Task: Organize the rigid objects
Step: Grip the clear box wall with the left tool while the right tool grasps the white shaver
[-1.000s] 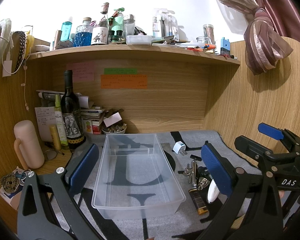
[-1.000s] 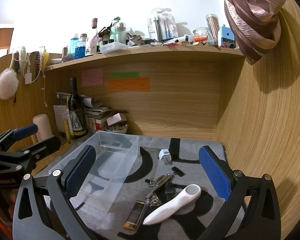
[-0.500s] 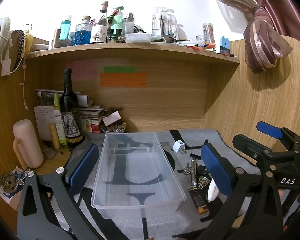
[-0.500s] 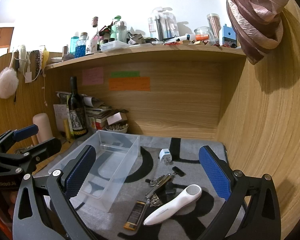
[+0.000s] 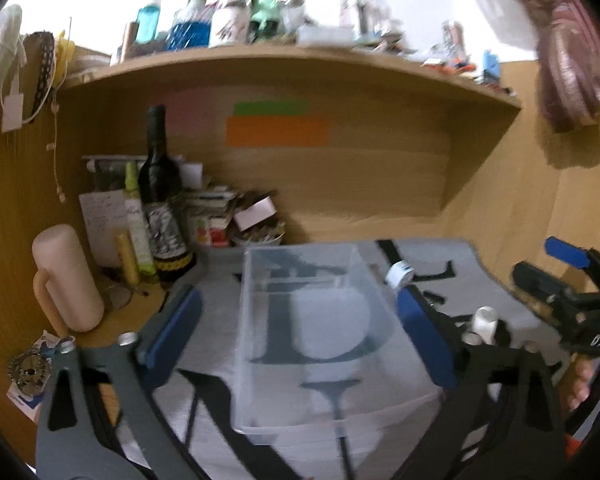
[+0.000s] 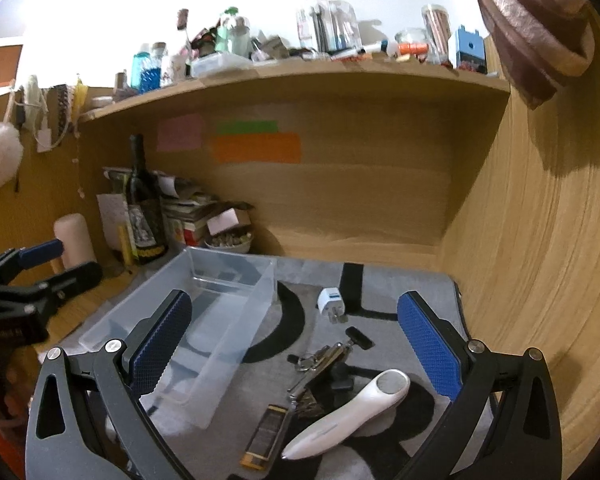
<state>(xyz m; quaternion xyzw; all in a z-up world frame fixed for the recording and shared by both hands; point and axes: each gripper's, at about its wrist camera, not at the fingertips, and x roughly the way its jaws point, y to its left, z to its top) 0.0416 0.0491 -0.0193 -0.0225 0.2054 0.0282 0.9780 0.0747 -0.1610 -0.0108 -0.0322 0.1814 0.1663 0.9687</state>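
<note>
A clear plastic bin (image 5: 320, 320) stands empty on the grey mat; it also shows in the right wrist view (image 6: 204, 320). My left gripper (image 5: 300, 340) is open and empty, its jaws astride the bin. My right gripper (image 6: 296, 348) is open and empty above the loose objects to the right of the bin: a white handheld device (image 6: 352, 412), a metal multi-tool with keys (image 6: 320, 364), a small dark and gold rectangular object (image 6: 266, 436) and a white plug adapter (image 6: 330, 300). The adapter (image 5: 399, 273) and the device's tip (image 5: 485, 322) show in the left wrist view.
A wine bottle (image 5: 162, 208), a pink mug (image 5: 66, 280), tubes, stacked books and a bowl (image 6: 228, 242) crowd the back left corner. A cluttered shelf (image 6: 300, 76) runs overhead. A wooden wall (image 6: 540, 260) bounds the right. A curtain (image 6: 536, 28) hangs top right.
My left gripper has moved forward and a little left over the bin, and its view is now blurred. My right gripper has edged forward slightly. No object has moved.
</note>
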